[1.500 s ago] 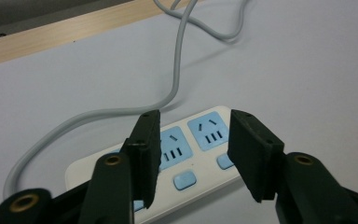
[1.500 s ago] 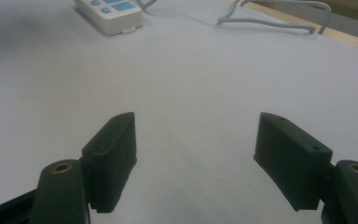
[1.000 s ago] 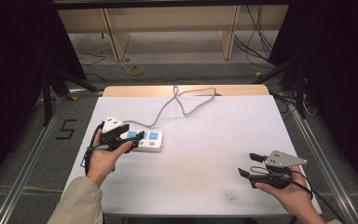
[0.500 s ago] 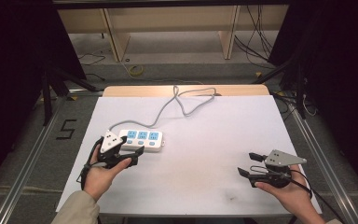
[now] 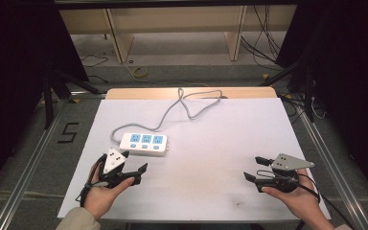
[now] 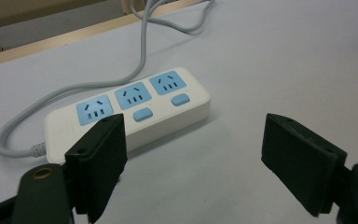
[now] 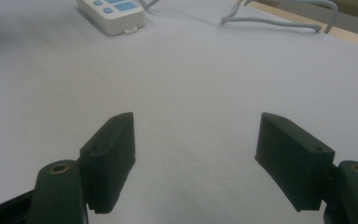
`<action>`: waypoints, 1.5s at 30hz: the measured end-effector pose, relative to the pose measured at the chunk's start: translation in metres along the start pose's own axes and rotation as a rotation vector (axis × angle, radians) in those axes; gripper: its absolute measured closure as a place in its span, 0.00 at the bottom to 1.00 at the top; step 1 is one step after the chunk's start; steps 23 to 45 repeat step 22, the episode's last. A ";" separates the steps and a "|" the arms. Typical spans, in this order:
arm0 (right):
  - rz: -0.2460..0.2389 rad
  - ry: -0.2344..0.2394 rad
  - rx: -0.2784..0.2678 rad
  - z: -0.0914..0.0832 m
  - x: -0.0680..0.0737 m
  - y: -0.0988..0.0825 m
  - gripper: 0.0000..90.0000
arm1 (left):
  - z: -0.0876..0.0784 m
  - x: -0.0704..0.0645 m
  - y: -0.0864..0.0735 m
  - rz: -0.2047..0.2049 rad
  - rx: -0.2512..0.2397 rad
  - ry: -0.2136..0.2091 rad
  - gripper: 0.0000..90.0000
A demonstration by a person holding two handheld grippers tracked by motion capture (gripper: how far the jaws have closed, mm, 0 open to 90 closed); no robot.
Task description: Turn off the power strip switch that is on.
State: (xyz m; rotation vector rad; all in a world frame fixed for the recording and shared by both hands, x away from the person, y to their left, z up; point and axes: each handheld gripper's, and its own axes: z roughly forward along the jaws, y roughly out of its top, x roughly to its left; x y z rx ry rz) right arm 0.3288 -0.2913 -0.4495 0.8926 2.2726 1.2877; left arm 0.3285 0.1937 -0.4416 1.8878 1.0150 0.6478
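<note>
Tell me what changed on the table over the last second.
The left gripper drew back from the white three-socket power strip with blue sockets toward the person's edge of the white table; its jaws now stand open, short of the strip, with nothing between them. The strip and its grey cable lie where they were. The right gripper stayed low at the right, open and empty.

Only the power strip (image 5: 143,143) and its cord (image 5: 187,103) obstruct the table (image 5: 249,129).

High view above the table (image 5: 230,124), looking forward and down — both gripper views low, close, sharing the power strip (image 6: 130,109).
</note>
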 end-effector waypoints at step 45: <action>0.005 0.005 -0.006 -0.002 0.000 -0.001 0.32 | 0.002 -0.002 -0.004 0.023 0.023 -0.005 0.25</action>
